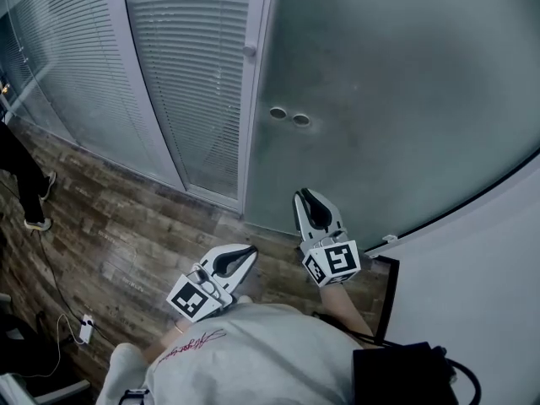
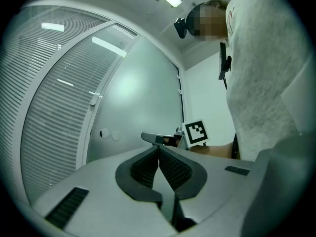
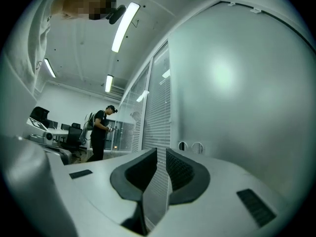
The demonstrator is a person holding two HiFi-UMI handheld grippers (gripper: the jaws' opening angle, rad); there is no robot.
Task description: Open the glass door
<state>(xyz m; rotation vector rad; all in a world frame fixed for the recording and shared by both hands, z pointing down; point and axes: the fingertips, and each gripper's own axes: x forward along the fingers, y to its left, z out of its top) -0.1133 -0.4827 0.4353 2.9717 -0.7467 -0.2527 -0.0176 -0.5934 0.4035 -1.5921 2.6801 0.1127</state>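
frosted glass door (image 1: 405,99) fills the upper right of the head view. its left edge meets a white frame post (image 1: 251,116), and two small round fittings (image 1: 289,116) sit side by side in the glass near that edge. left of the post, glass panels w/ slatted blinds (image 1: 177,74) run off to the left. wood-look floor (image 1: 126,234) below.

both grippers hang in front of the door, apart from it, touching neither glass nor fittings. left gripper (image 1: 251,250) is lower and nearer the person, over the floor, tips angled toward the door's bottom corner. its own view shows the two pads pressed tip to tip w/ nothing between (clenched on air). right gripper (image 1: 305,194) is just ahead and to the right, tips toward the lower part of the door. in the right gripper view its jaws stand a thin slit apart w/ nothing in the gap, only blinds seen through it. its marker cube (image 1: 337,261) faces up at the head cam.

person's grey top (image 1: 253,353) is at the bottom, a black bag (image 1: 405,374) at lower right, a white wall (image 1: 481,294) along the right. a second person (image 3: 101,132) stands well off by desks in the right gripper view. a small white plug block (image 1: 84,329) w/ cable lies on the floor at lower left.
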